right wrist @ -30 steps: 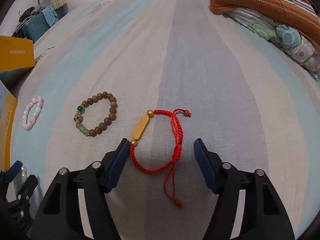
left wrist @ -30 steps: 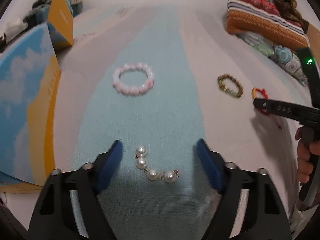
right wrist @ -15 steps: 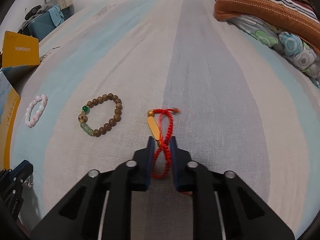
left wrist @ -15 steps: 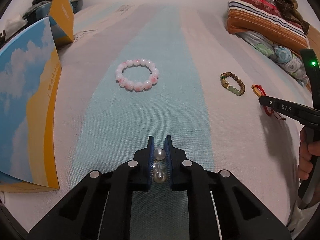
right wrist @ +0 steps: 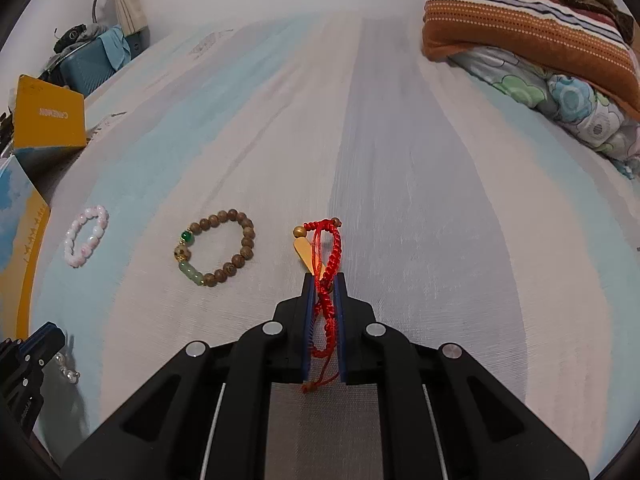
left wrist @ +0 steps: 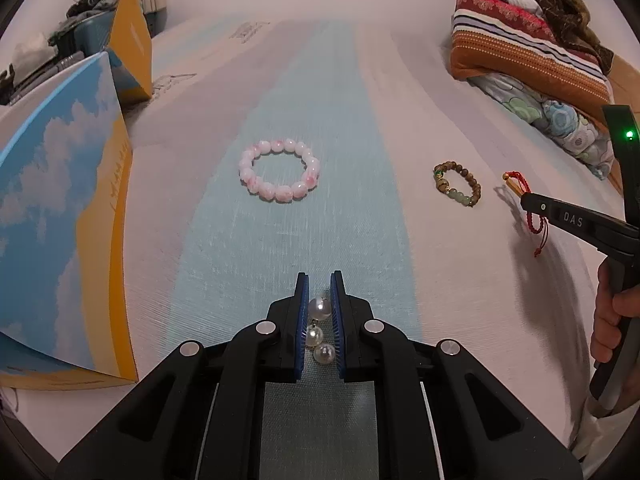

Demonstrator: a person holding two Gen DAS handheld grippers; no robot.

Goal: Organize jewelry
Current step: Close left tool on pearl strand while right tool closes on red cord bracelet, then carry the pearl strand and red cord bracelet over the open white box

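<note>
The left gripper (left wrist: 320,292) hides part of the pearl string (left wrist: 319,330). Three pearls show between its blue pads; the rest is tucked behind the black fingers. From the right wrist camera only a couple of tiny pearls peek out by the picture's edge.

The right gripper (right wrist: 324,292) covers the middle of the red cord bracelet (right wrist: 326,252), and the gold bar on it goes in under the pads.

The big sky-picture box (left wrist: 60,216) is cut off by the left edge. The folded blankets (left wrist: 532,52) run off the right edge. The stuff in the far left corner is too blurry to tell.
</note>
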